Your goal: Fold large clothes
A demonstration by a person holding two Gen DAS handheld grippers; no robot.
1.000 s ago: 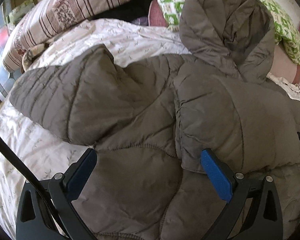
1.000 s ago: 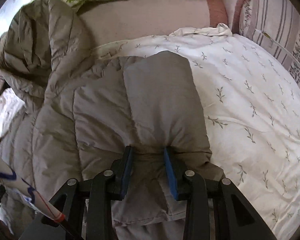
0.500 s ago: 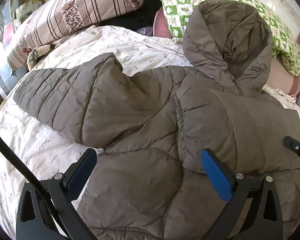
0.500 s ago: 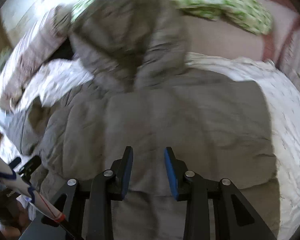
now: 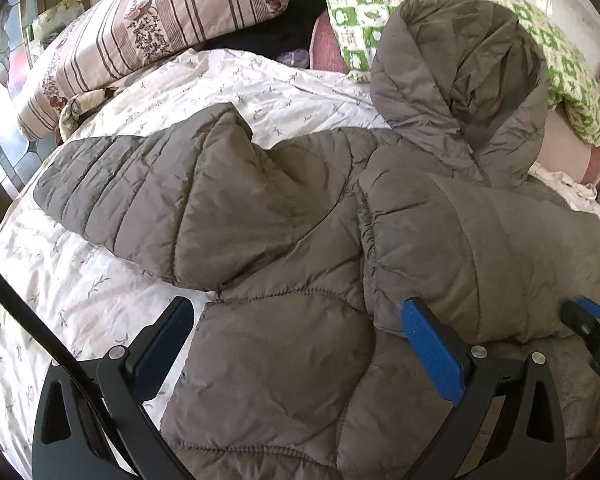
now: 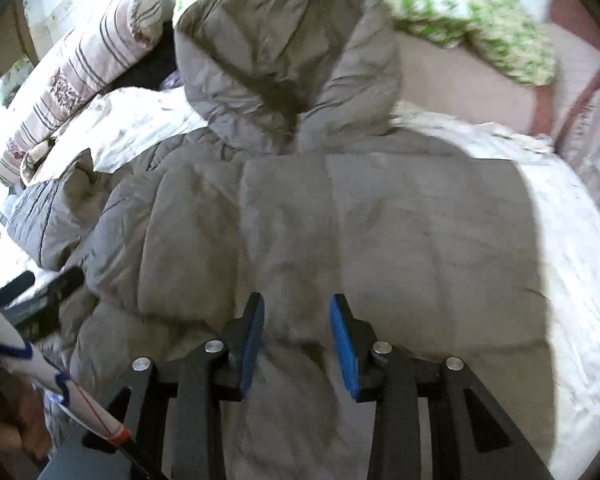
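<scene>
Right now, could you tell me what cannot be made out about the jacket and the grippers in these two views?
- Jacket hem: cut off by the lower edge in both views, behind each gripper's frame.
- Right sleeve's cuff: hidden, folded across the body.
- Right gripper: whether its pads touch the fabric between them is lost to motion blur, right wrist view.
- Dark item between the pillows: too shadowed to identify, left wrist view.

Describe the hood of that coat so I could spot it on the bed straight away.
Start at the bed's white leaf-print sheet, where a grey-brown puffer jacket lies spread. Follow it up toward the pillows: the hood rests against the green-and-white checked pillow, plain and rounded, unlike the patterned bedding.
</scene>
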